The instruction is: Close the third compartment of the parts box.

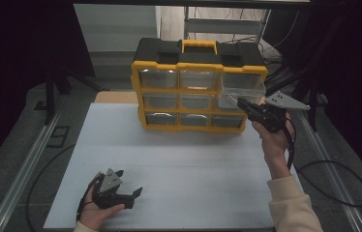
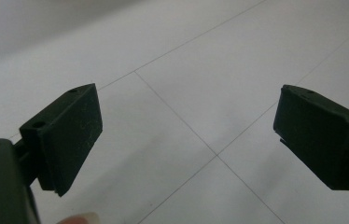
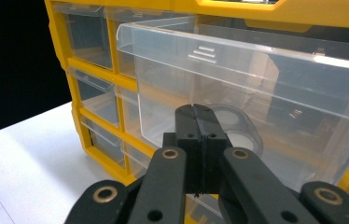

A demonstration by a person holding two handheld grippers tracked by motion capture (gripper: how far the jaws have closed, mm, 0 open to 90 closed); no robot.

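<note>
One organizer (image 1: 199, 89) — nine drawers (one (image 3: 252, 88) out); two grippers

Open white tabletop (image 1: 179, 164) across the whole near half. At the far edge, blocked by the yellow-and-black plastic drawer cabinet (image 1: 196, 87). Clear plastic drawer (image 1: 242, 92) pulled out at upper right, jutting toward the right tongs (image 1: 243, 104).

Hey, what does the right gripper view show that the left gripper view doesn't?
The right gripper view has the yellow drawer organizer, its clear top drawer pulled out toward the camera with a round grey item lying inside, and the right gripper with its jaws shut together in front of that drawer. The left gripper view has the left gripper, jaws wide open with nothing between them. Both take in the white table.
</note>
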